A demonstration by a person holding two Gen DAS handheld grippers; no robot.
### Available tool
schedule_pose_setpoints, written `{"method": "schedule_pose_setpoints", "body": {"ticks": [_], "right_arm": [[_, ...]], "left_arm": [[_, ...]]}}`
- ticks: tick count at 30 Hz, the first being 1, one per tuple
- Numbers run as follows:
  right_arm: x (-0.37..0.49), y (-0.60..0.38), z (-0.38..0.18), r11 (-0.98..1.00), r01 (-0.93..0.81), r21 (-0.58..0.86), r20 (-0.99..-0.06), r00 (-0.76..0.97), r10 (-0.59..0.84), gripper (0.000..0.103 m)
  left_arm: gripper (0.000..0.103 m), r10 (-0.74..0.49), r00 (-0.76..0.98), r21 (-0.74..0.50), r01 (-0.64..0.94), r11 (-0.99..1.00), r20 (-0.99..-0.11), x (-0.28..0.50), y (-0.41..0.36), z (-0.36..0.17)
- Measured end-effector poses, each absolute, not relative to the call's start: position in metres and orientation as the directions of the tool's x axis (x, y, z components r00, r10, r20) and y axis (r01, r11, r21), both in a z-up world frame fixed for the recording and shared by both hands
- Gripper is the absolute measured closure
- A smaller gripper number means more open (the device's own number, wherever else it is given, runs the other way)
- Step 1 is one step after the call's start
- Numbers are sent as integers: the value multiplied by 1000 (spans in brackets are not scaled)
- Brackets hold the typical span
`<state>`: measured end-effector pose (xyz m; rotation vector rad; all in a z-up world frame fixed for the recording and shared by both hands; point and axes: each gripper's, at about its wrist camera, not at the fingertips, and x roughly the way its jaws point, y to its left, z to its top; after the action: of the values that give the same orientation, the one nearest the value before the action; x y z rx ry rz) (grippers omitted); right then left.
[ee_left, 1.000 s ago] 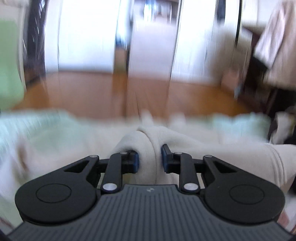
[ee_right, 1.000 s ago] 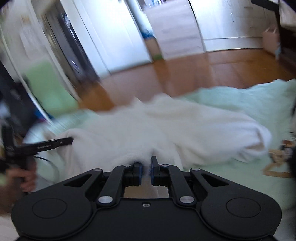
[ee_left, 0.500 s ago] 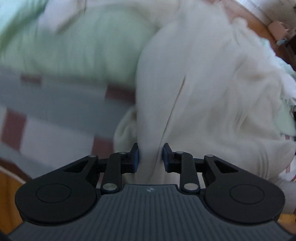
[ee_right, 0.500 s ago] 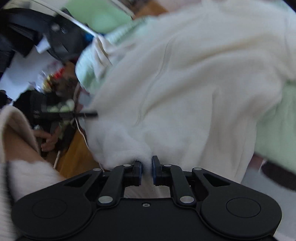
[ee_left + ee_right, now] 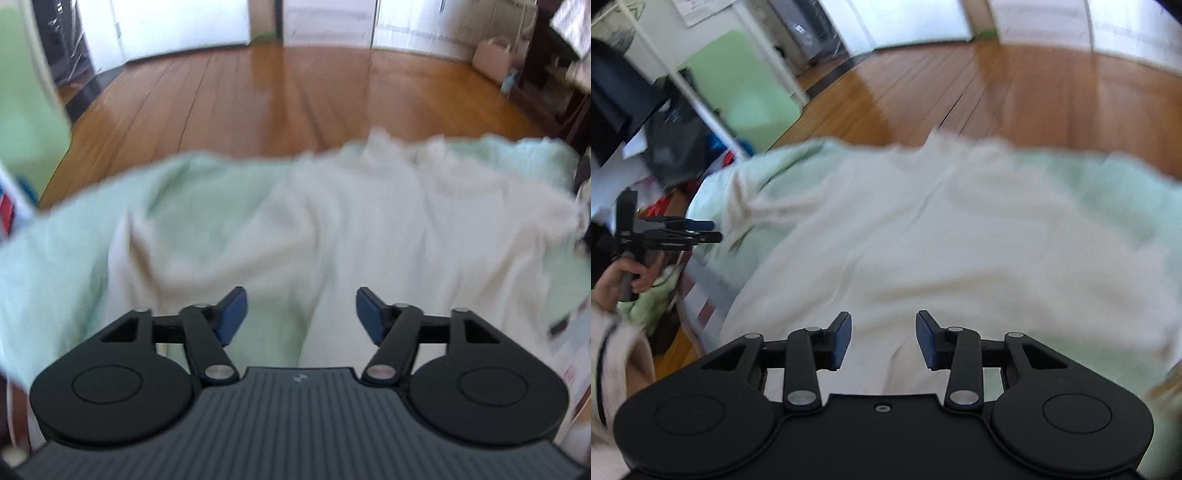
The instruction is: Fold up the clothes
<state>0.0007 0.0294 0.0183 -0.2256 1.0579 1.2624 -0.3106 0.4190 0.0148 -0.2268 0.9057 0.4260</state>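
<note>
A cream-white garment (image 5: pixel 388 236) (image 5: pixel 942 251) lies spread over a pale green blanket (image 5: pixel 177 206) (image 5: pixel 1108 184). My left gripper (image 5: pixel 299 314) hovers over the garment's near edge, jaws opening, with nothing pinched between the blue pads. My right gripper (image 5: pixel 882 339) is above the same cloth, jaws opening too; the fabric lies below them, not clamped. In the right wrist view the left gripper (image 5: pixel 701 230) shows at the left edge, held in a person's hand (image 5: pixel 631 273).
Wooden floor (image 5: pixel 288 99) (image 5: pixel 1015 85) runs beyond the blanket's far edge to white doors. A light green panel (image 5: pixel 746 85) and a white frame stand at the left, with dark clutter (image 5: pixel 676 144) beside them. A pink container (image 5: pixel 493 59) sits at far right.
Both grippers were shut on folds of the cream garment; now both have let go and their jaws stand apart. The cameras swung down over the cloth and back up; the garment lies spread out.
</note>
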Motion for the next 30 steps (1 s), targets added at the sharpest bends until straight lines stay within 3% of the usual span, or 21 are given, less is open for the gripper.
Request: {"method": "schedule_pose_setpoints", "body": {"ticks": [7, 13, 18, 20, 23, 26, 30], "right_arm": [[113, 78, 142, 536, -572, 621, -708, -116, 696, 59], [127, 106, 279, 674, -564, 478, -801, 36, 598, 59], [120, 100, 390, 633, -650, 421, -726, 178, 665, 59], [123, 93, 409, 590, -669, 452, -670, 182, 720, 54], [126, 92, 381, 515, -727, 455, -642, 133, 755, 34], [120, 112, 275, 464, -841, 277, -699, 155, 698, 34], [111, 149, 110, 327, -945, -12, -819, 197, 539, 35]], "left_arm": [[34, 256, 556, -31, -454, 890, -791, -207, 466, 83], [30, 223, 553, -28, -409, 912, -803, -175, 448, 84], [30, 231, 490, 10, -412, 911, -841, -157, 437, 80], [26, 221, 491, 17, -387, 922, -843, -147, 433, 77], [24, 231, 485, 66, -333, 941, -843, -130, 423, 66], [23, 239, 492, 119, -262, 958, -837, -111, 415, 44], [22, 217, 489, 84, -279, 956, -845, -88, 430, 2]]}}
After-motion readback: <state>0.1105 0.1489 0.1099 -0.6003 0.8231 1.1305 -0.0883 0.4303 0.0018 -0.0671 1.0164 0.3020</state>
